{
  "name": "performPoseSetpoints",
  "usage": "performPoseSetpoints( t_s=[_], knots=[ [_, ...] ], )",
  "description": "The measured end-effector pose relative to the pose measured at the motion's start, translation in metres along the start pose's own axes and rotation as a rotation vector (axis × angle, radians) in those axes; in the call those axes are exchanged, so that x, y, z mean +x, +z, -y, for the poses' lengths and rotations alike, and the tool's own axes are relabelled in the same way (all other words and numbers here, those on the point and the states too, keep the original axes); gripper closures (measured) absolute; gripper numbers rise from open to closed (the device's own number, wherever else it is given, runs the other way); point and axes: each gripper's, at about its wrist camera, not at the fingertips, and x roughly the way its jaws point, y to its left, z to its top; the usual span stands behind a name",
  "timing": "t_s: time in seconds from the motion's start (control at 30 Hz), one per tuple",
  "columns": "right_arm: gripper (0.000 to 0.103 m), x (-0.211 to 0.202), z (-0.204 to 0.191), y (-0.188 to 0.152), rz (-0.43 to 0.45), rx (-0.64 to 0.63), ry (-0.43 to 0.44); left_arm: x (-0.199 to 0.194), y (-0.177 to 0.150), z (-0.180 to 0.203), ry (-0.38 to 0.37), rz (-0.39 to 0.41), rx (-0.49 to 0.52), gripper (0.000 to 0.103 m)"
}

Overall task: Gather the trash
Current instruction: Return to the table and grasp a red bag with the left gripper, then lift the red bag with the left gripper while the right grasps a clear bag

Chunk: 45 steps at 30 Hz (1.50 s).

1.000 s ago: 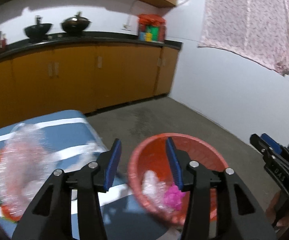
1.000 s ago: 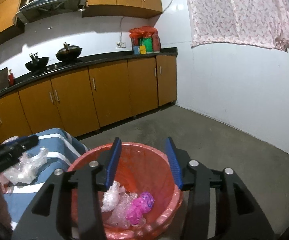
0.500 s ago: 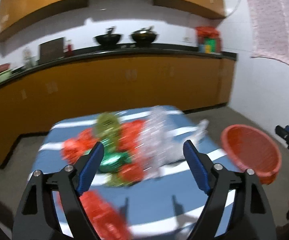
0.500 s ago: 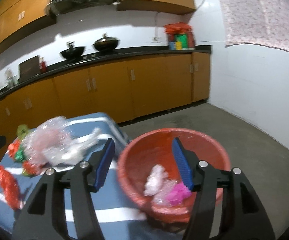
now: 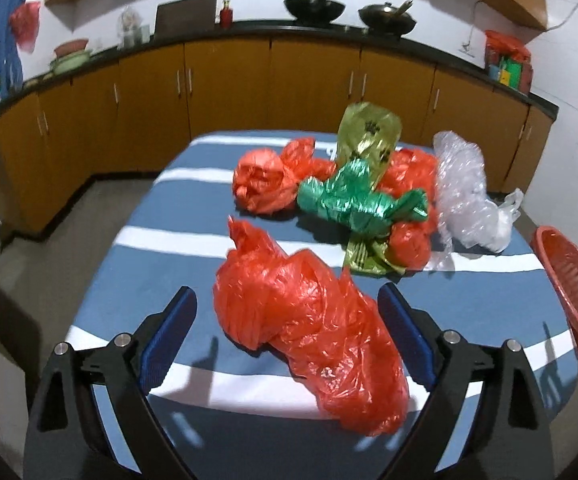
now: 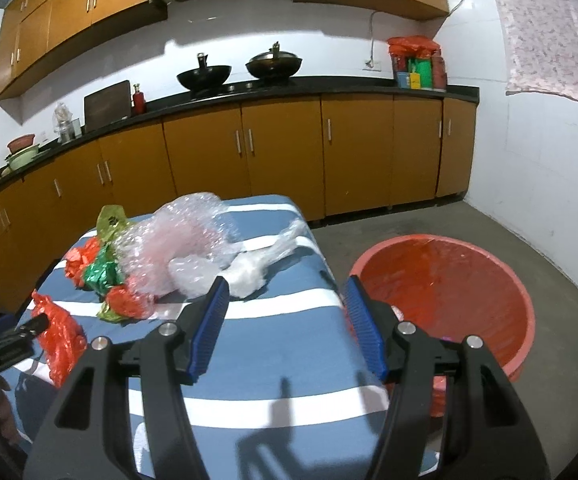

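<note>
A crumpled red plastic bag (image 5: 309, 332) lies on the blue striped table (image 5: 161, 240), between the open jaws of my left gripper (image 5: 287, 300), which is not closed on it. Behind it sit another red bag (image 5: 269, 180), a green bag (image 5: 353, 200), an olive bag (image 5: 369, 128) and clear bubble wrap (image 5: 465, 184). My right gripper (image 6: 285, 292) is open and empty over the table's right part, near the bubble wrap (image 6: 181, 244) and a white bag (image 6: 257, 264). The red basin (image 6: 449, 280) stands on the floor to the right.
Orange cabinets (image 6: 281, 160) with a black counter run along the back wall, with woks (image 6: 205, 76) on top. The basin rim (image 5: 569, 280) shows at the table's right edge. Grey floor (image 6: 509, 232) lies beyond the basin. The left gripper shows in the right wrist view (image 6: 5, 336).
My left gripper swung left from the basin to the table, opened wide and came down around the near red bag. My right gripper also turned left from over the basin toward the table.
</note>
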Motion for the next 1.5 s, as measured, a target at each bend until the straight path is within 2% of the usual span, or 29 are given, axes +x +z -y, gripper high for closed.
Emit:
performPoseSetpoints(
  t_s=[0.27,0.33,0.4,0.5,0.6,0.8,1.03,1.27,1.5],
  knots=[
    [0.044,0.01,-0.014,-0.004,-0.027,-0.032,0.004,0.034,-0.007,-0.002,0.054,-0.087,-0.036,0.011],
    [0.044,0.013,-0.014,-0.004,-0.031,-0.034,0.004,0.036,-0.007,-0.005,0.05,-0.094,-0.048,0.018],
    [0.044,0.015,-0.014,-0.005,-0.034,-0.035,0.005,0.037,-0.006,-0.008,0.046,-0.091,-0.041,0.034],
    [0.044,0.021,-0.016,-0.003,-0.039,-0.036,0.005,0.038,-0.002,-0.016,0.03,-0.085,-0.039,0.053],
    [0.044,0.028,-0.018,-0.002,-0.044,-0.036,0.009,0.04,0.005,-0.025,0.03,-0.075,-0.036,0.063],
    [0.045,0.052,-0.02,0.008,-0.071,-0.008,0.022,0.041,0.017,-0.049,0.057,-0.044,-0.038,0.067],
    [0.052,0.101,-0.027,0.017,-0.157,0.063,0.034,0.042,0.027,-0.061,0.069,-0.018,-0.025,0.067],
    [0.053,0.148,-0.044,0.02,-0.212,0.067,0.009,0.049,0.036,-0.065,0.063,-0.013,-0.023,0.067],
    [0.052,0.176,-0.043,0.02,-0.259,0.127,-0.023,0.056,0.044,-0.07,0.055,-0.013,-0.023,0.067]
  ],
)
